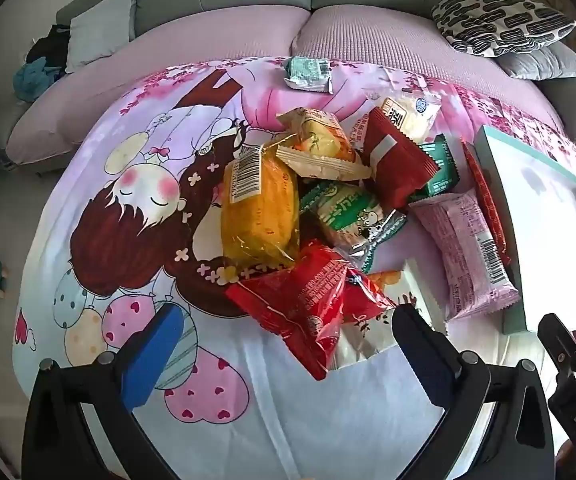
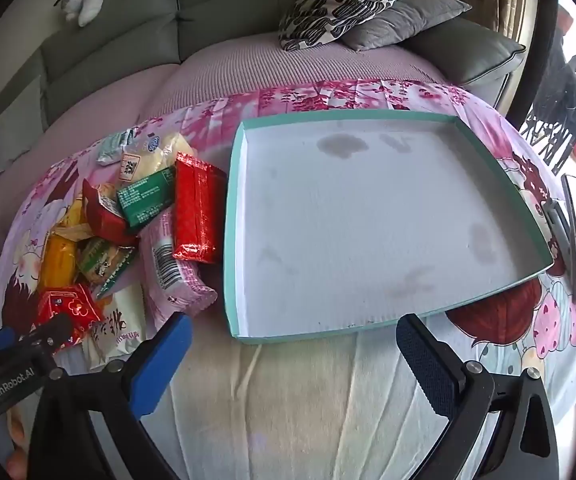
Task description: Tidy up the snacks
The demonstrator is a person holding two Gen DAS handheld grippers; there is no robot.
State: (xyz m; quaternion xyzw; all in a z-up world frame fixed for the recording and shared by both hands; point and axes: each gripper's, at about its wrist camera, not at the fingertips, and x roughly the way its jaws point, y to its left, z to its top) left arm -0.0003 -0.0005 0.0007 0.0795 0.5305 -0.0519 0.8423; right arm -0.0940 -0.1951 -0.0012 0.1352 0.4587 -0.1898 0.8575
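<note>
Your left claw [image 1: 283, 344] is spread wide and holds nothing, hovering just short of the snack pile [image 1: 328, 208] on the cartoon-print cloth [image 1: 127, 208] that covers the bench. Nearest its fingertips lies a red crinkled packet [image 1: 308, 312], its long axis running diagonally from the claw toward the pile. Behind it a yellow packet [image 1: 259, 216] lies lengthwise away from you, barcode end at the far side. A pink barcode packet [image 1: 468, 252] lies alongside the near-left wall of the teal tray [image 2: 231, 220], long axis parallel to that wall. In the right wrist view a shiny red packet [image 2: 195, 212] lies beside the same wall, long axis pointing away from you, with a green packet [image 2: 147, 196] angled across the pile to its left. Your right claw [image 2: 292, 344] is also spread, empty, near the tray's front rim. One pale green packet [image 1: 308, 74] sits apart at the cloth's far edge.
</note>
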